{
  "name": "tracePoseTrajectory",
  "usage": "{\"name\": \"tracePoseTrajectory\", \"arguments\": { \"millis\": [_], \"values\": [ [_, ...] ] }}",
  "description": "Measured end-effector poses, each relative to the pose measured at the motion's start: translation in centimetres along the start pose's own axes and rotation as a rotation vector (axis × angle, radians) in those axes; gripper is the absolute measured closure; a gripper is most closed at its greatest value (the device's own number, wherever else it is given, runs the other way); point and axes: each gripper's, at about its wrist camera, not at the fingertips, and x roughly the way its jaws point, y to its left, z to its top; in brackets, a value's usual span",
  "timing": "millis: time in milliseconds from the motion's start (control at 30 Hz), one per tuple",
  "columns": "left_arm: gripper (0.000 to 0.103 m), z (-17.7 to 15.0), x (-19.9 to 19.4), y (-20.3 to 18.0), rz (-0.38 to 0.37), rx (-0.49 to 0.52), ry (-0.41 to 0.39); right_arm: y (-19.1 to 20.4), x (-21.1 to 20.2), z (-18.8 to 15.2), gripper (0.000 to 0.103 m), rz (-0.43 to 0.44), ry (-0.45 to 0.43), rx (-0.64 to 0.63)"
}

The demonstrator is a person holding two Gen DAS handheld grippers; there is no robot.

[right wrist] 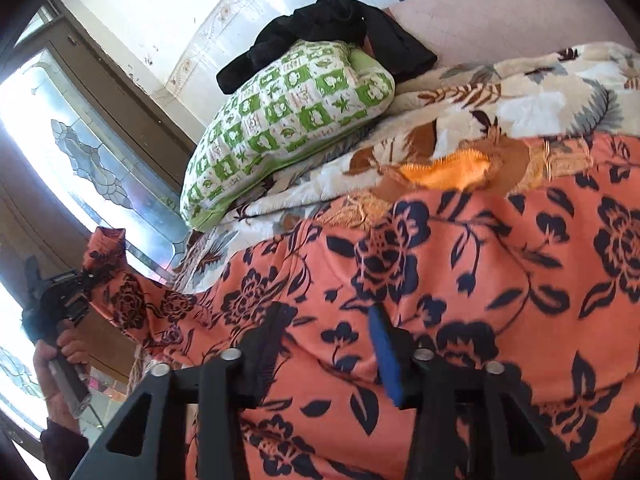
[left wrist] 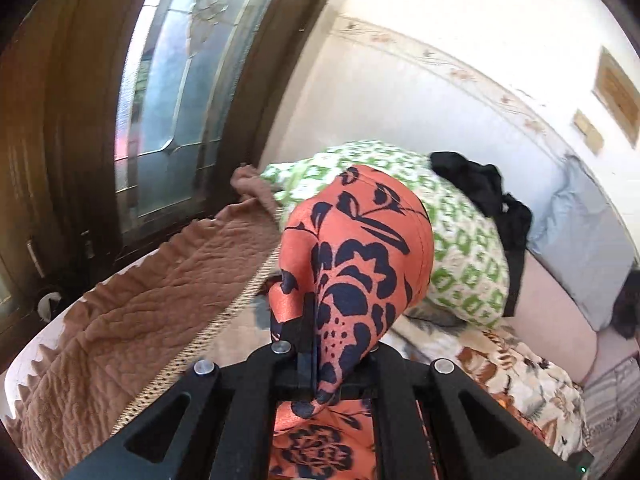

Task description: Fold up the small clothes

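We see a bed (right wrist: 500,12), pink sheet; on it a leaf-print blanket (right wrist: 460,92), green-checked pillow (right wrist: 288,116) with black clothes (right wrist: 332,24) atop, brown quilt (left wrist: 132,280), orange floral garment (right wrist: 440,260).

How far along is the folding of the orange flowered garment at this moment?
No finished fold shows yet. In hand: the left gripper is shut on one end of the orange flowered garment, lifted; the right gripper is open above the spread cloth. Left: the folding itself, and perhaps the black clothing on the green pillow.

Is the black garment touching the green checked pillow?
Touching. The right wrist view shows the black garment draped directly over the top of the green checked pillow.
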Motion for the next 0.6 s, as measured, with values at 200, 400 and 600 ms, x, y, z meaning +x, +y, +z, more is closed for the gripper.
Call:
{"name": "tracePoseTrajectory", "arguments": {
  "millis": [200, 400, 600],
  "values": [
    [0.098, -1.4, -2.2, -10.4, -0.189, 0.159, 0.017, -1.9, 3.3, 0.2, 0.070, 0.062, 0.297, 0.023],
    [0.098, -8.6, -1.5, -21.8, -0.312, 0.346, 0.146, -7.4, -6.0, 0.6, 0.068, -0.003, 0.110, 0.021],
    [0.065, -16.5, 1.6, -28.6, -0.532, 0.374, 0.509, -14.0, -15.8, 0.4, 0.014, -0.004, -0.125, 0.217]
  ]
}}
